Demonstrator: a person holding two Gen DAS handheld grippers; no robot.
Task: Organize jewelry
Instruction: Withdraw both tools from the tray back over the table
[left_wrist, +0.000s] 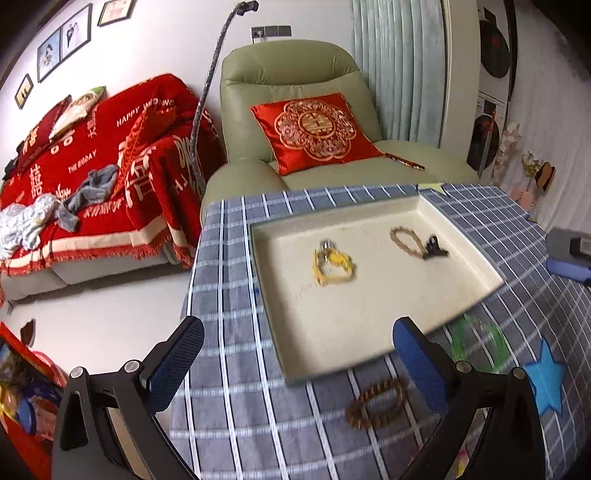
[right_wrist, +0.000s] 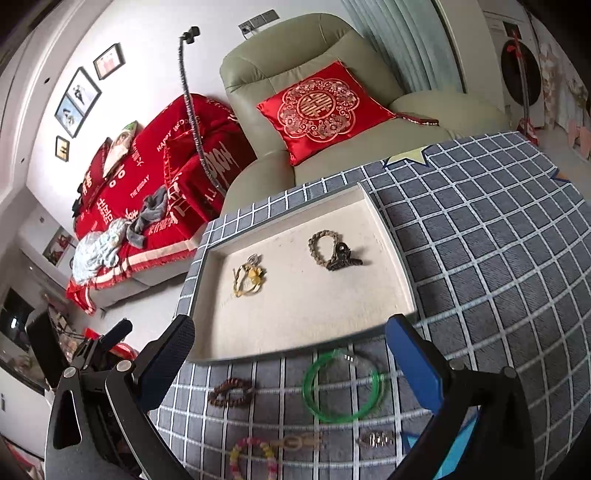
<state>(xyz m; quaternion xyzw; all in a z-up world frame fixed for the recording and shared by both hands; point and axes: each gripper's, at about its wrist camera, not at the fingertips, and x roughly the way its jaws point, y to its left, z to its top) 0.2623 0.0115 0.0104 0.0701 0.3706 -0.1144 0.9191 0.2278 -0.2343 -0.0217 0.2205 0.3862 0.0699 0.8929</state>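
Plainly blurred: yellow bracelet lying in the tray, centre frame.
Cut off: pink bead bracelet, bottom edge.
Left gripper: fingers spreading wide, holding nothing.
Right gripper: likewise gaping, empty, above green bangle.

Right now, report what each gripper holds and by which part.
Nothing: left gripper and right gripper are both open and empty above the tablecloth.

Two wrist views, angled down, sharing the tray

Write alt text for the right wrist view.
Open right gripper hangs over a checked tablecloth; a white tray holds two bracelets and a hair clip, while a green bangle and beaded bracelets lie outside.
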